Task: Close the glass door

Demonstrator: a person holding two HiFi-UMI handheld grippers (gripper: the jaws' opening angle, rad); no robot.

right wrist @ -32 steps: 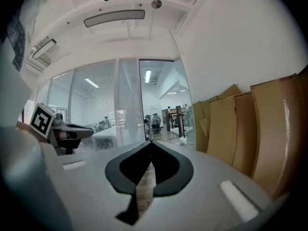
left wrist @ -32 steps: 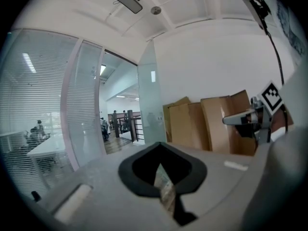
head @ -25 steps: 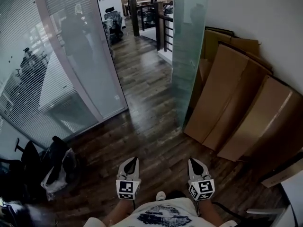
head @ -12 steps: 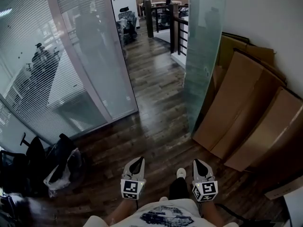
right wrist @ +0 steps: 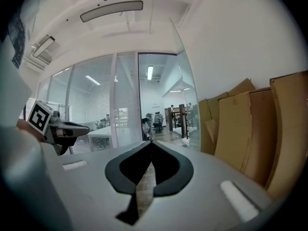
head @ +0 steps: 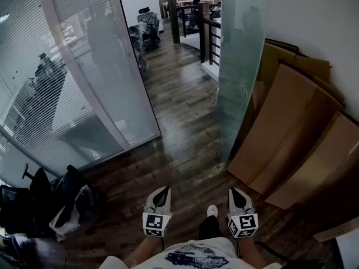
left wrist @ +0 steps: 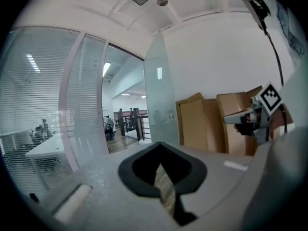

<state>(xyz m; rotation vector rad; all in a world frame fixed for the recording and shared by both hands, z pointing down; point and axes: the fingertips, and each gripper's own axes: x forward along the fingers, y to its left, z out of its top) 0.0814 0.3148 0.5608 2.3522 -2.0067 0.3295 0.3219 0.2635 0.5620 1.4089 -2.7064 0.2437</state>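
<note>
The frosted glass door [head: 242,66] stands open at the right of the doorway, swung back toward the wall, also visible in the left gripper view [left wrist: 161,100] and the right gripper view [right wrist: 188,110]. Both grippers are held low in front of me, well short of the door and touching nothing. My left gripper [head: 163,190] has its jaws together with nothing between them [left wrist: 159,144]. My right gripper [head: 234,191] is likewise shut and empty [right wrist: 150,142]. The door's edge is ahead and slightly right of the right gripper.
Large cardboard sheets [head: 291,128] lean on the right wall behind the door. A glass wall with blinds [head: 73,77] runs along the left. Black chairs and a bag [head: 61,200] sit at lower left. A railing [head: 197,18] and people stand beyond the doorway.
I have stepped forward, so the door and doorway are nearer and larger. Both grippers came along with me, still shut. A foot now shows between them.
</note>
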